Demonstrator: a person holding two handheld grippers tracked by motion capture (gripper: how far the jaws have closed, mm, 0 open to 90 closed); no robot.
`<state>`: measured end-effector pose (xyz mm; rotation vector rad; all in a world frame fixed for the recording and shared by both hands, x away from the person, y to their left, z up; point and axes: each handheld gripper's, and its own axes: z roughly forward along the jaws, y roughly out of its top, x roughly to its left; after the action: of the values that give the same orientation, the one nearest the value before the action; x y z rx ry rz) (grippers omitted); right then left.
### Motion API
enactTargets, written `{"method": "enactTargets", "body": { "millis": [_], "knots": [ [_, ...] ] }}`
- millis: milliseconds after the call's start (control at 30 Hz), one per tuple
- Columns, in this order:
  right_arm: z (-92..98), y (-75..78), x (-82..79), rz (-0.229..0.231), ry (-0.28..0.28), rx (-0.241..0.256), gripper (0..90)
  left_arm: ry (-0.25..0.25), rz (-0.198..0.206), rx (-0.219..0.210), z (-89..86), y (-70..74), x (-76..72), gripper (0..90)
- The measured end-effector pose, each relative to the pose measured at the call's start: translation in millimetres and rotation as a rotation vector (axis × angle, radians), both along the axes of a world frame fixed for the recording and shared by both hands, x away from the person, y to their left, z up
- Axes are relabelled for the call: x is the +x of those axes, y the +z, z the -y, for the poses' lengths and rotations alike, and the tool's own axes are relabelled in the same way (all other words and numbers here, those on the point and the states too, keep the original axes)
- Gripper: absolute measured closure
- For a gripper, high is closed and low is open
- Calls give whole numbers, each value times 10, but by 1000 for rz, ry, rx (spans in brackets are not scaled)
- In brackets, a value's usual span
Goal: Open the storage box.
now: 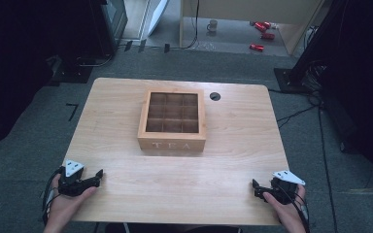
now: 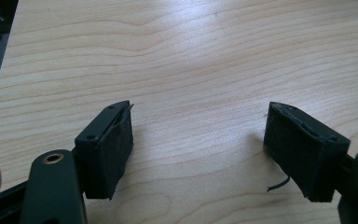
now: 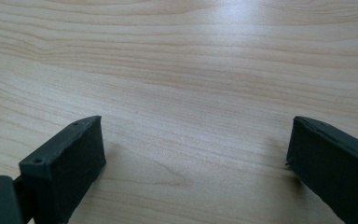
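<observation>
L gripper (image 1: 98,173) & R gripper (image 1: 255,184) rest at near table (image 1: 233,145) corners, jaws apart, empty, prob. a ready pose; tea box (image 1: 172,121) sits mid-table, lid shut, well apart from both.

One wooden table (image 1: 126,184); one tea box (image 1: 172,121) with nine compartments, three by three; two grippers, left gripper (image 1: 96,175) and right gripper (image 1: 256,188); one round cable hole (image 1: 215,96); one mug (image 1: 212,25) and about four red cans (image 1: 257,47) on the floor beyond

Both black grippers, left gripper (image 1: 96,175) and right gripper (image 1: 256,187), carry grey triangular plates, cables, padded jaws.
</observation>
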<state>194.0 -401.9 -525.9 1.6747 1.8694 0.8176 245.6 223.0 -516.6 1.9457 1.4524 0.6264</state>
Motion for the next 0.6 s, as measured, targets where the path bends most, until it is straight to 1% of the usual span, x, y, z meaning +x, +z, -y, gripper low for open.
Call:
{"method": "enactTargets", "body": {
  "millis": [67,167,233,300,367,467,533,567,600],
  "knots": [
    [1,-2,9,0,5,1,29,-8,-13,8,4,13,12,237],
    [0,-1,8,-1,3,1,29,-7,-18,16,17,21,26,233],
    [0,-2,9,-1,5,1,29,-6,-18,14,47,36,45,232],
    [-1,-1,8,-2,3,1,30,-21,-4,-2,125,74,78,230],
    [-1,-1,8,-2,3,2,30,-27,1,-7,156,95,90,230],
    [-1,-1,9,-2,3,2,29,-45,18,-23,274,162,133,230],
    [-2,-1,10,-2,3,1,29,-59,25,-45,362,211,159,230],
    [-2,-1,10,-2,2,2,29,-59,25,-45,362,211,159,230],
    [-2,-1,10,-2,3,1,29,-72,24,-47,424,230,178,230]
  ]
}}
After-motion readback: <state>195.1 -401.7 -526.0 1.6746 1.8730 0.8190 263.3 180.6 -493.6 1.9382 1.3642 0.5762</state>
